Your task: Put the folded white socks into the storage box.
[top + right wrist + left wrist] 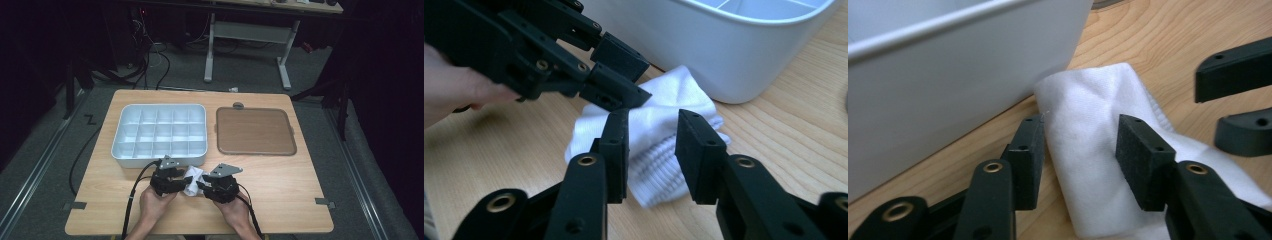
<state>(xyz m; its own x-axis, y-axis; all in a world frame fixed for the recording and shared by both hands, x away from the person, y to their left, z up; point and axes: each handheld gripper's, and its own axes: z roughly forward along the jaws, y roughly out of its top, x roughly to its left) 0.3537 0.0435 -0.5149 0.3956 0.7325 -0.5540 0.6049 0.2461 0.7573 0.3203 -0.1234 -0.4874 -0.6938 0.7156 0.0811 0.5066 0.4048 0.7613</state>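
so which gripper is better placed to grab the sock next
Probably left: the left gripper has its open jaws either side of the sock. The right gripper hangs open, seemingly above it.

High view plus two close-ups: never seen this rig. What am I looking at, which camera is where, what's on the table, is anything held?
No robot here: a person holds a two-jaw tool in each hand, the left gripper and the right gripper. The high view looks down from above the person's side of the wooden table. Each of the other two cameras rides on one gripper and looks along its black jaws.

On the table lie a white compartment tray, a brown lid-like board beside it, and a white sock just in front of the tray.

Both grippers straddle the sock, pads at its sides. Whether either really pinches it is hard to tell; the jaws look partly open.
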